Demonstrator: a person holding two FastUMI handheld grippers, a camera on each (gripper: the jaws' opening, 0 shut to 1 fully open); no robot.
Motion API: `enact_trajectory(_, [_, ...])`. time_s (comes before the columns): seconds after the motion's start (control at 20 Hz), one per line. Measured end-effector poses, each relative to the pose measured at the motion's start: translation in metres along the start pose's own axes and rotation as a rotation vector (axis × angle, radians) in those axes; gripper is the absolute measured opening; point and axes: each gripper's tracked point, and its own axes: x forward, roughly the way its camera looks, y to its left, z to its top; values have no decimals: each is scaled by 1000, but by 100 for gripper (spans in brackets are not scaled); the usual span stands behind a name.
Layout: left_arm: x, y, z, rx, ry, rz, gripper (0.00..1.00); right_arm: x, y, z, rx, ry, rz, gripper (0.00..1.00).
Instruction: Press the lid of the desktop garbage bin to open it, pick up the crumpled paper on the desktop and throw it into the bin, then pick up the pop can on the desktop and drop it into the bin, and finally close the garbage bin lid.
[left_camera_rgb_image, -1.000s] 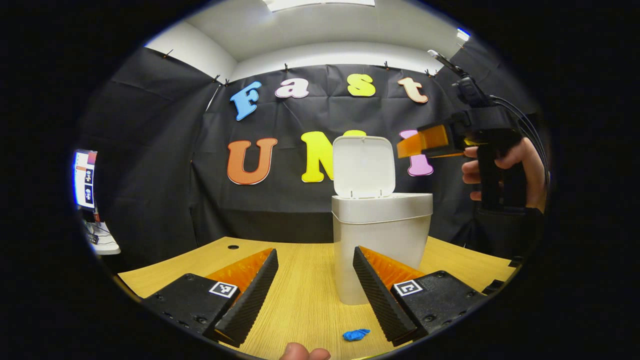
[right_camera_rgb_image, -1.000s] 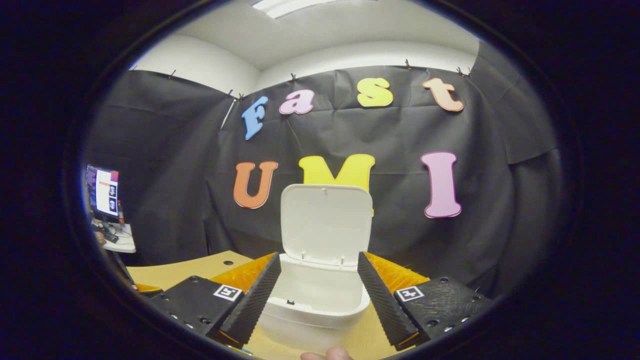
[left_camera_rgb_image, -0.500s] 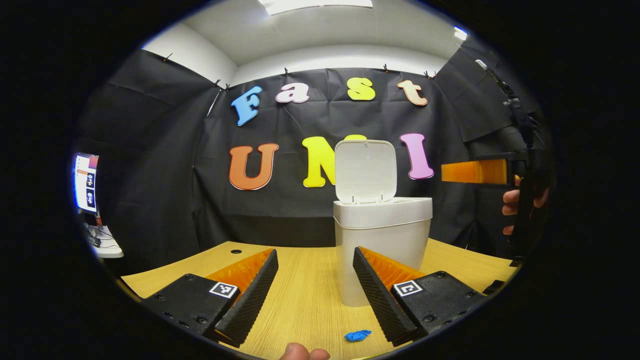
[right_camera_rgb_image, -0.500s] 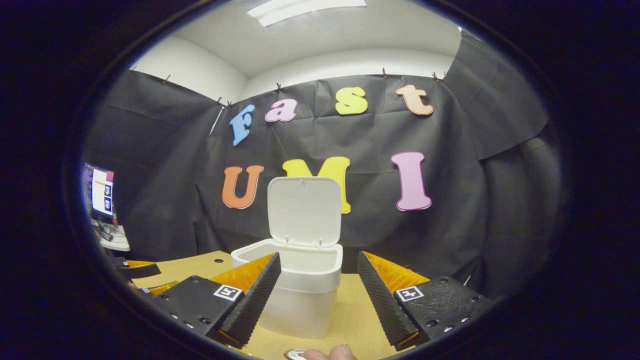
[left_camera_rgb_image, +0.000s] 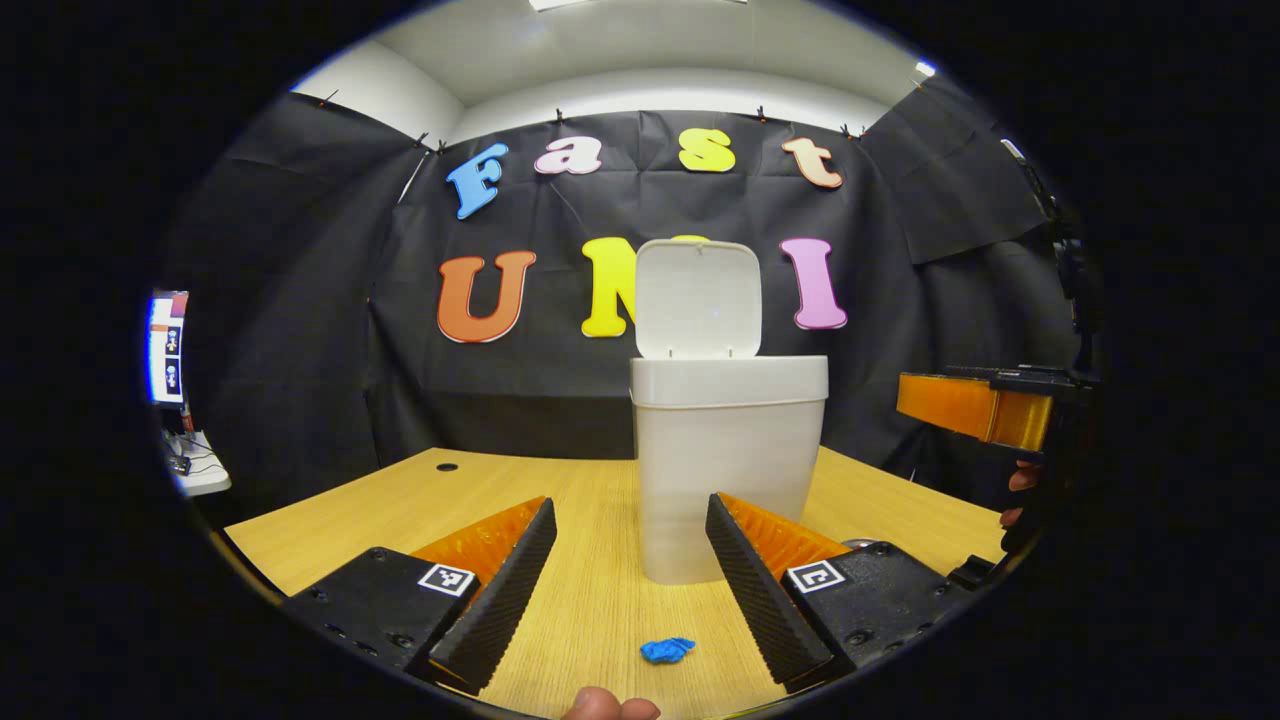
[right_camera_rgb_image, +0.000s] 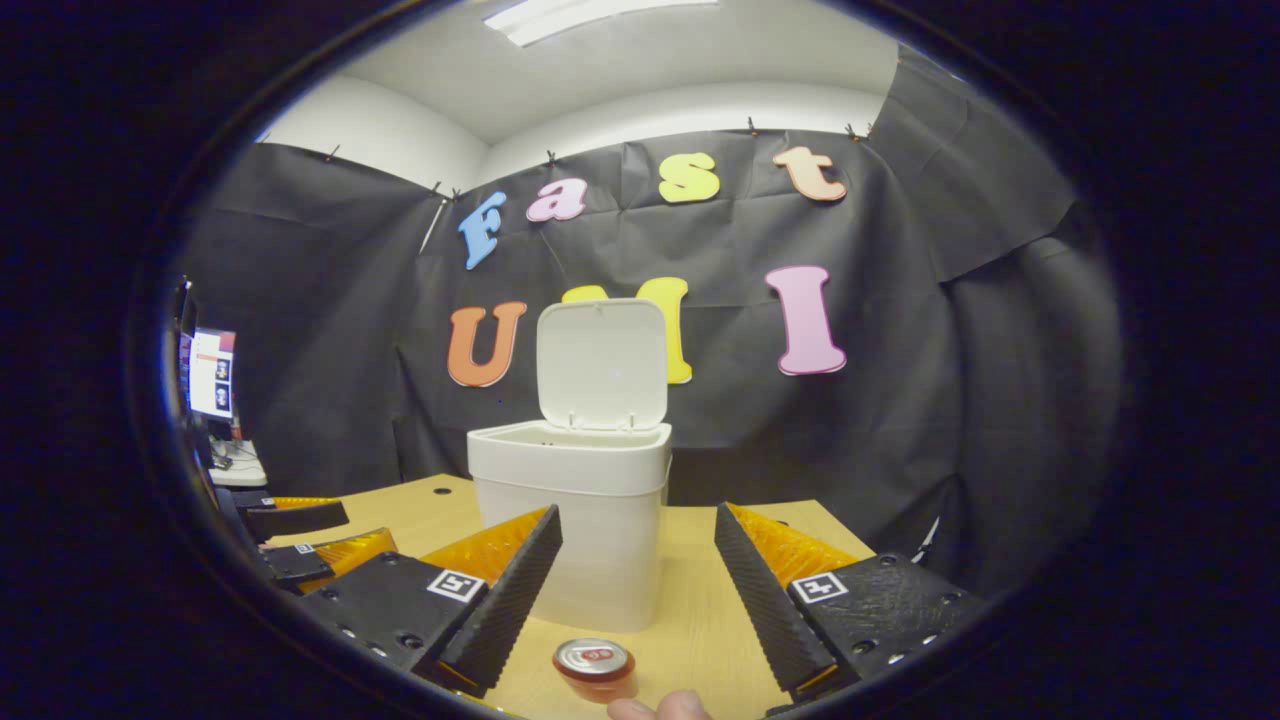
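Your left hand-held gripper (left_camera_rgb_image: 620, 590) is spread and empty, low in the left gripper view. The blue crumpled paper (left_camera_rgb_image: 667, 650) lies on the table (left_camera_rgb_image: 400, 510) between its fingers, at bottom centre, not yet picked up.

Your right hand-held gripper (right_camera_rgb_image: 637, 590) is likewise spread and empty. The pop can (right_camera_rgb_image: 595, 668) stands upright on the table at the bottom centre of the right gripper view, between the fingers and untouched.

Farther back, mid-frame, the bin (right_camera_rgb_image: 570, 530) stands with its lid (right_camera_rgb_image: 601, 364) swung up.

Judgement: only the lid-opening step is done. Paper, can and closing remain.

Writing: the can top shows red print, too small to read. The bin bears no label.
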Motion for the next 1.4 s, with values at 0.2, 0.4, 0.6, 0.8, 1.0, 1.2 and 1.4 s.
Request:
enact_trajectory(0.2, [-8,-10,-36,-6,93,1,98,-6,-17,-17,29,14,-4,95])
enact_trajectory(0.4, [-10,-19,-68,6,175,-4,98,-11,-30,-29,31,25,-13,96])
enact_trajectory(0.6, [-8,-28,-100,0,253,-18,98,-18,-35,-45,19,34,-24,96])
enact_trajectory(0.8, [-3,-29,-131,-5,332,-13,98,-24,-38,-67,22,65,-40,96])
enact_trajectory(1.0, [-1,-28,-155,-32,411,-6,98,-24,-40,-86,27,102,-40,96])
enact_trajectory(1.2, [6,-23,-169,-64,454,3,98,-20,-38,-103,51,135,-32,97])
enact_trajectory(1.4, [10,-18,-174,-29,471,10,85,-23,-38,-116,35,154,-41,96])
